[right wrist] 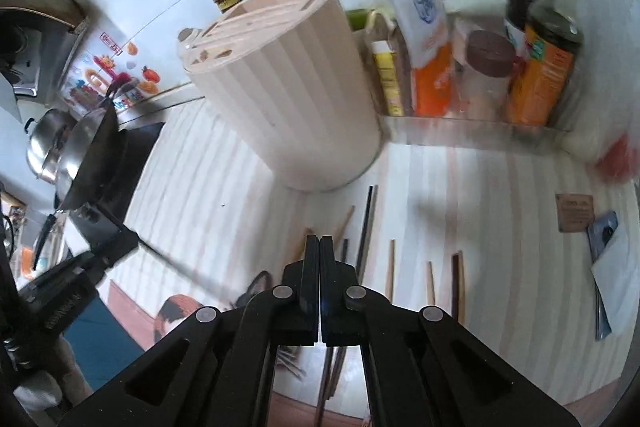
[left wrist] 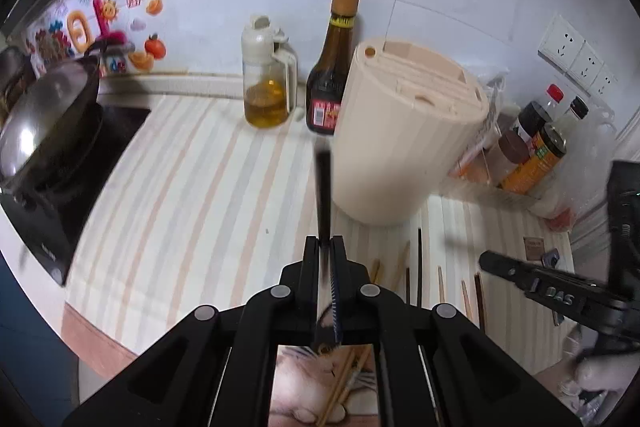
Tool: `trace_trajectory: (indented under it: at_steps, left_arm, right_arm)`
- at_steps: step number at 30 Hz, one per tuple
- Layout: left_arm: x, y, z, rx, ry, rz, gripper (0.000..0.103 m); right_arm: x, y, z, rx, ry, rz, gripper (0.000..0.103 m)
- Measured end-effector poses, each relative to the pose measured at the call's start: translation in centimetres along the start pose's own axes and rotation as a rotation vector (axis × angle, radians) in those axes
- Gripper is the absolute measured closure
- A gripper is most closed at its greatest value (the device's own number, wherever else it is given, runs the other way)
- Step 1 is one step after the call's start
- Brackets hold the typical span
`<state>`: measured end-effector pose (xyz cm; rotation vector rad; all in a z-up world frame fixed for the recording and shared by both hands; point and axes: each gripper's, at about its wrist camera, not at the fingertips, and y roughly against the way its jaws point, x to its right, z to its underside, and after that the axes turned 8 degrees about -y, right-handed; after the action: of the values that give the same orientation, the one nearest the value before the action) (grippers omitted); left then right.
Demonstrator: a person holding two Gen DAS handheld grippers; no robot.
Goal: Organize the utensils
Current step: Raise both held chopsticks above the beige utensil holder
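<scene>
My left gripper [left wrist: 325, 241] is shut on a dark chopstick [left wrist: 323, 195], which sticks up and forward from between its fingertips, in front of the cream ribbed utensil holder [left wrist: 404, 131]. The holder's slotted top [left wrist: 420, 79] faces up. Several chopsticks, one black [right wrist: 366, 223] and some wooden [right wrist: 390, 267], lie on the striped mat [right wrist: 500, 247] below the holder [right wrist: 288, 99]. My right gripper [right wrist: 320, 241] hangs above them, shut, with nothing seen between its fingers. It also shows in the left wrist view as the right gripper [left wrist: 486, 259], low at the right edge.
An oil dispenser [left wrist: 268, 83] and a brown sauce bottle [left wrist: 334, 67] stand behind the holder. A wok with a lid [left wrist: 48, 123] sits on the stove at left. A clear tray of jars and packets [right wrist: 480, 75] fills the back right. A small card [right wrist: 574, 213] lies at right.
</scene>
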<state>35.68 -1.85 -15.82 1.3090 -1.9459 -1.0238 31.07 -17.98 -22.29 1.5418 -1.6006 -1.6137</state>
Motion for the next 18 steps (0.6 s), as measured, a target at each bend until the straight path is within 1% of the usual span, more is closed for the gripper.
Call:
trace_trajectory:
  at_steps: [1,3,4,5,8,10,12,14,15,17,18]
  left_arm:
    - [-0.2,-0.1,-0.2,0.004,0.003,-0.004,0.1]
    - [-0.4,-0.6,-0.5,0.003,0.004,-0.021,0.1]
    - [-0.6,-0.9,-0.6,0.003,0.009,-0.025,0.1]
    - [-0.6,-1.1,-0.5,-0.001,0.009,-0.03,0.1]
    - [-0.7,-1.8,-0.4,-0.013,0.016,-0.038,0.1]
    - [-0.7,-1.9,-0.3,-0.019,0.014,-0.039,0.1]
    - [-0.6,-1.9,-0.3,-0.019,0.007,-0.046,0.1]
    - [-0.6,-1.9,-0.3,-0.019,0.001,-0.052,0.1]
    - [-0.5,-1.9,-0.3,-0.018,-0.003,-0.059,0.1]
    - [-0.4,-2.0,-0.4,-0.019,-0.003,-0.062,0.1]
    - [-0.4,-2.0,-0.4,-0.018,-0.001,-0.062,0.1]
  right_arm:
    - [0.7,-0.7,-0.4,-0.016,-0.044,-0.022,0.103]
    - [1.6,-3.5,-1.2,-0.095,-0.079,0.011,0.102]
    - [2.0,-4.3,-1.1,-0.109,-0.1,0.01,0.102]
    - [2.5,-5.9,-1.1,-0.15,-0.111,0.015,0.102]
    - [3.6,-9.4,-0.9,-0.213,-0.143,0.069,0.095]
    - [4.0,-11.5,-0.3,-0.245,-0.155,0.103,0.094]
    - [4.1,-13.1,0.0,-0.263,-0.149,0.152,0.094]
    - [3.7,-14.7,0.6,-0.297,-0.115,0.204,0.094]
    - [3.4,-14.8,0.5,-0.265,-0.096,0.219,0.094]
    - [2.3,-15.0,0.7,-0.257,-0.04,0.28,0.095]
    - [2.1,-15.1,0.8,-0.251,-0.032,0.296,0.098]
